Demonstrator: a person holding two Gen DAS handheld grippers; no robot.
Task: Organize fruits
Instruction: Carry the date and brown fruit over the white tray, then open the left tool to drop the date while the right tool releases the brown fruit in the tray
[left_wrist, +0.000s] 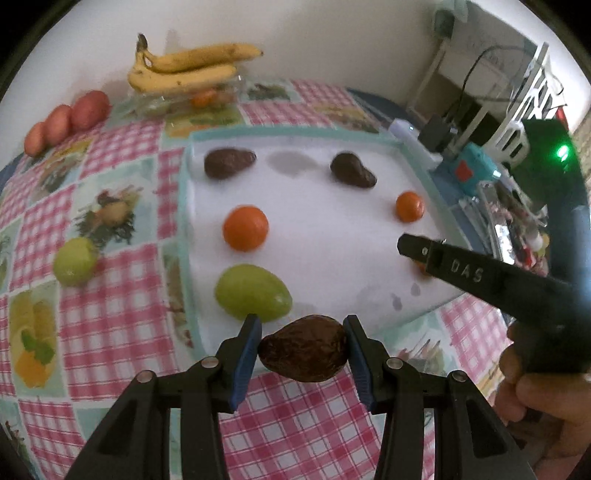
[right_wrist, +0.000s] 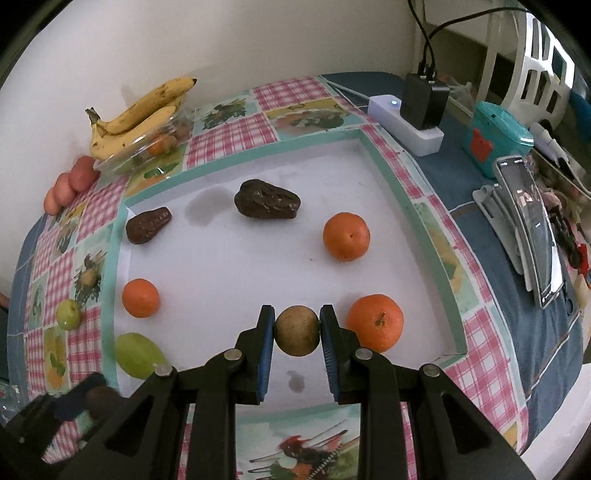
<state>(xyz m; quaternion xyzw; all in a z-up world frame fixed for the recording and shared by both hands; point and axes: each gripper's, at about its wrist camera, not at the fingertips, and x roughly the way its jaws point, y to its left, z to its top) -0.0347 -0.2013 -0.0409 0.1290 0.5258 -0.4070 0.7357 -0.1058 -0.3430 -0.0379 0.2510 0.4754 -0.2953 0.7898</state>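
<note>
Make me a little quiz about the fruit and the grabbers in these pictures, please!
1. True or false: the left hand-held gripper is holding a dark brown wrinkled fruit.
2. How many oranges lie on the white sheet in the right wrist view? A) one B) three C) five
3. Fill in: the right hand-held gripper is shut on a small round ____ fruit.

Key:
1. True. Its blue pads press on both sides of the fruit.
2. B. One orange lies far right, one is beside the gripper, one is on the left.
3. Tan, a brownish colour.
</note>
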